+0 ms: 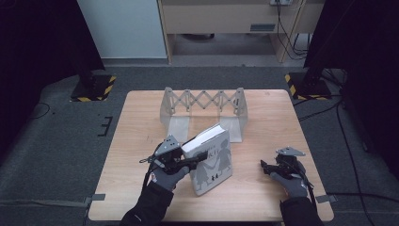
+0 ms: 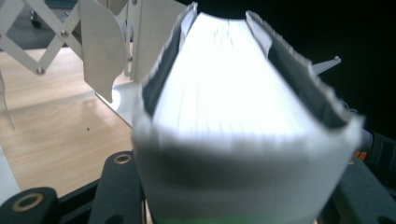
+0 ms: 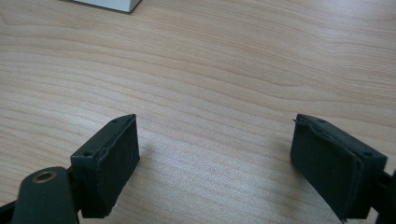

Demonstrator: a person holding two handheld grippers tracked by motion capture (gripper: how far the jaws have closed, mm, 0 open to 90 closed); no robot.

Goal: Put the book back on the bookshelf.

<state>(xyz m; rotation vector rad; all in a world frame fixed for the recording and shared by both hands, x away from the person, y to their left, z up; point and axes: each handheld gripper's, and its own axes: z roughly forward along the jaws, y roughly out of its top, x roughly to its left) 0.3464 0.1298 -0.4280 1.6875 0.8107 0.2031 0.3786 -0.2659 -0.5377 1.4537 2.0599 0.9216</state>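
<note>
A light wooden table (image 1: 141, 188) carries everything here. Toward its far edge, about midway along, stands a grey expanding book rack (image 1: 203, 110), its scissor lattice stretched between two upright end plates and its foot plates lying flat on the wood.

Just in front of the rack, near the middle of the table and closer to the person's edge, a thick white hardback book (image 1: 212, 162) stands tilted, its lower edge down on the wood and its top leaning toward the rack. The cover, printed with grey figures, faces up and toward the person.

The left gripper (image 1: 192, 159) comes at the book from its left side. In the left gripper view the book's page block (image 2: 233, 98) sits right between the two black jaws, spine end toward the camera, and the jaws bracket it closely. Whether the pads truly press on the covers I cannot tell.

The right gripper (image 1: 264, 165) rests low near the table's right edge, well apart from the book. Its jaws stand wide apart over bare wood, both pads (image 3: 114, 161) clear of anything.
</note>
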